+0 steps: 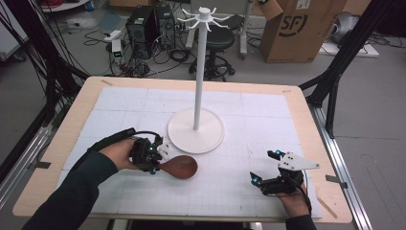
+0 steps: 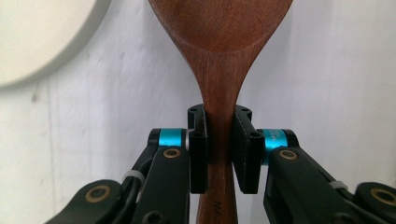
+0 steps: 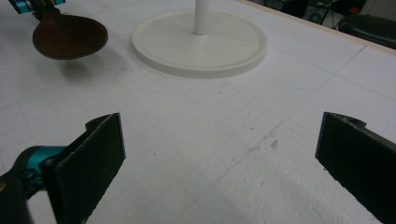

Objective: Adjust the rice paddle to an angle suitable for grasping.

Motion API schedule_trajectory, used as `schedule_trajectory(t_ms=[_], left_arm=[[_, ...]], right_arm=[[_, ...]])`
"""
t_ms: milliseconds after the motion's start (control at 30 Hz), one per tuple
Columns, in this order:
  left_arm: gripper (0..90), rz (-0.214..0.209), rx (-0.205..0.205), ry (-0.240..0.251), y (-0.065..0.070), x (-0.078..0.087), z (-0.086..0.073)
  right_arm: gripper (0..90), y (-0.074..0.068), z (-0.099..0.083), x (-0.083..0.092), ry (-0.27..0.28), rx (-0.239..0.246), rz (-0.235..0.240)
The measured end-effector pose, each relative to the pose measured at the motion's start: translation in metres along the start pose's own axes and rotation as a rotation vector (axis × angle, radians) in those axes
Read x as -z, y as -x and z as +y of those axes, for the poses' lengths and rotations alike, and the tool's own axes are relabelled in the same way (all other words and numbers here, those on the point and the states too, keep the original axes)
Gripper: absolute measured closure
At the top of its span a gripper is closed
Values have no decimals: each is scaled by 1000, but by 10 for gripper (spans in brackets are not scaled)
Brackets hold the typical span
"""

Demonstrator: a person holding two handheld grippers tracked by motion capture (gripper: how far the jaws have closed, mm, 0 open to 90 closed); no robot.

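Now the wooden spoon is pinched by its handle in the left gripper, bowl sticking out, so it can be hung on the white stand, while the right gripper is held wide open with nothing in it.

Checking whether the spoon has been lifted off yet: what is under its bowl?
Under the wooden spoon bowl lies only the white mat, with the bowl's shadow on it. The left gripper fingers cover part of the handle.

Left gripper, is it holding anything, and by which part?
Yes: the left gripper is clamped on the wooden spoon by its handle, just below the bowl.
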State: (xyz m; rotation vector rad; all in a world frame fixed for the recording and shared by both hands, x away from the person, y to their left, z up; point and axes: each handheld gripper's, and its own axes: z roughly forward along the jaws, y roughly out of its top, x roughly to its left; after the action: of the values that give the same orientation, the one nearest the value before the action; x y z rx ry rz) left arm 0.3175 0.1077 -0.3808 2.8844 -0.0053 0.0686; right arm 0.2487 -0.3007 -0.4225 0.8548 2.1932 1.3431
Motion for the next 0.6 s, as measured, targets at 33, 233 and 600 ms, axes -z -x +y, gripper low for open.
schedule_trajectory(t_ms=[33,233,600], left_arm=[[783,-1,-7,4,1,-1,5],[783,-21,-59,14,4,-8,28],[782,-39,-114,22,1,-18,60]], right_arm=[[6,0,0,0,1,-2,3],[6,0,0,2,4,-6,1],[6,0,0,2,8,-7,1]])
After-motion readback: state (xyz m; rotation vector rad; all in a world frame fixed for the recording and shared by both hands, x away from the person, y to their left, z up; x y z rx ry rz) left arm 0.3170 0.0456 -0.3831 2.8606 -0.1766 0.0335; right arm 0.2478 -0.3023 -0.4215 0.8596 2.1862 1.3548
